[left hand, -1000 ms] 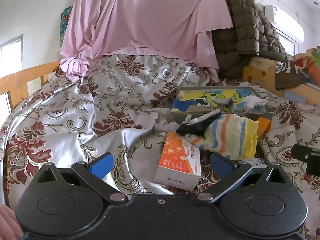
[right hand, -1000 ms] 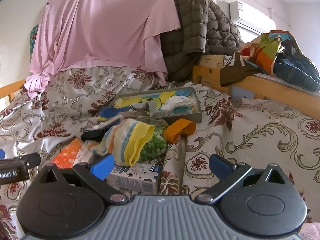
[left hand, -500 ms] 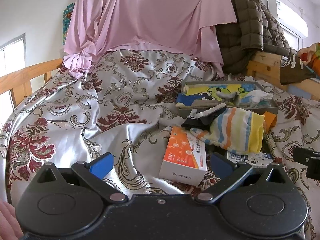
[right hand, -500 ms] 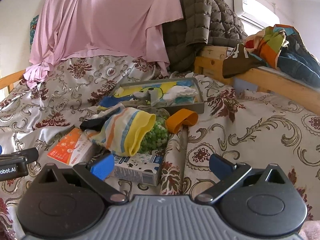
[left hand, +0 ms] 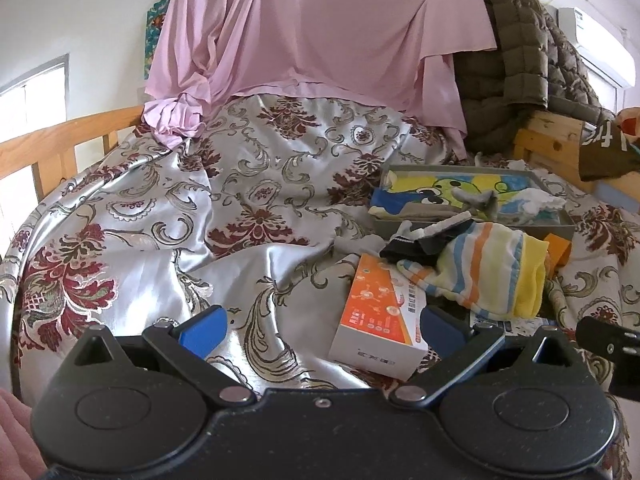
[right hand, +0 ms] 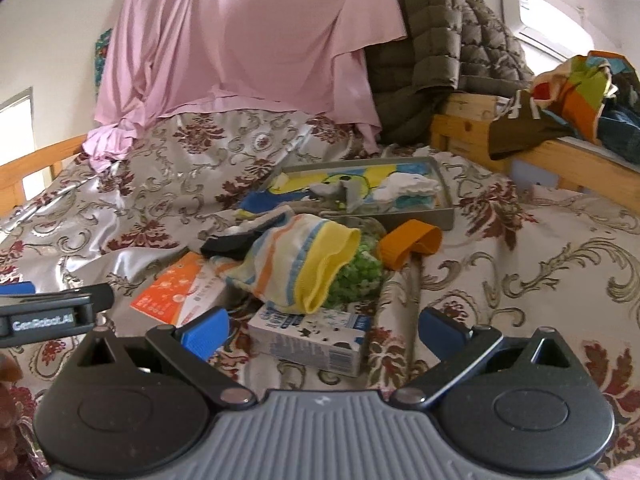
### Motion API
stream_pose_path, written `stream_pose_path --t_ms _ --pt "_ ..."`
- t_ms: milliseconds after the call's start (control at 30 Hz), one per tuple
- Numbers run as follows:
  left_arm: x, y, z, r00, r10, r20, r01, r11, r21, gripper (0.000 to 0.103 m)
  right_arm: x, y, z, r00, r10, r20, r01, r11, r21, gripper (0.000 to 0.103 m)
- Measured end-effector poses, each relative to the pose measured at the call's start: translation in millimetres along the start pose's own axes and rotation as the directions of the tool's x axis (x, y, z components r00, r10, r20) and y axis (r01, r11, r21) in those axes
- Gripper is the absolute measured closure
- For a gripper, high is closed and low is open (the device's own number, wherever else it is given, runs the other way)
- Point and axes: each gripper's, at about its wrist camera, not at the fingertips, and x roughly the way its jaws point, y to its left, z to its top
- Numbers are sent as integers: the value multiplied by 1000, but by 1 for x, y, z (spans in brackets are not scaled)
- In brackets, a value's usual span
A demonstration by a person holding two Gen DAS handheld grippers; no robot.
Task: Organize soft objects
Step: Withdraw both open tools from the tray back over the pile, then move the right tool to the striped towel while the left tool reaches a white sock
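Note:
A striped yellow, orange and blue sock (left hand: 480,272) (right hand: 296,264) lies in a pile on the patterned bedspread, with a black sock (right hand: 228,242) beside it and an orange band (right hand: 408,244) to its right. A grey tray (left hand: 560,224) (right hand: 448,216) behind holds a cartoon cloth and a white sock (right hand: 408,186). My left gripper (left hand: 320,330) is open and empty, low in front of an orange box (left hand: 380,320). My right gripper (right hand: 324,330) is open and empty, just before a white and blue carton (right hand: 312,336).
A green bag of peas (right hand: 356,276) lies under the striped sock. A pink sheet (left hand: 320,32) and a dark quilted jacket (right hand: 440,48) hang at the back. A wooden bed rail (right hand: 560,156) with clothes on it runs along the right.
Both grippers have drawn slightly nearer the pile and the views have shifted a little. Nothing on the bed has moved and both grippers stay open.

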Motion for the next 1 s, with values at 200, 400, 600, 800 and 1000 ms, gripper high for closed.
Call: stream_pose_path --t_ms 200,400,600,800,1000 --pt "4 0 0 1000 9 0 -9 1000 -6 1 4 3 1 1000 26 -7 -26 1000 4 0" --pt "11 1 0 1000 18 -25 -18 999 -35 1 8 4 1 999 49 -14 -49 999 11 0" --pt "22 3 -2 997 22 -69 -27 998 -60 1 12 5 1 998 61 -26 -61 998 16 0" --pt "25 6 0 997 36 -71 -41 997 -68 1 18 7 6 998 66 -23 -66 998 -2 0" --pt "29 10 3 996 38 -81 -47 994 -101 1 32 7 16 998 65 12 -64 997 -42 0"
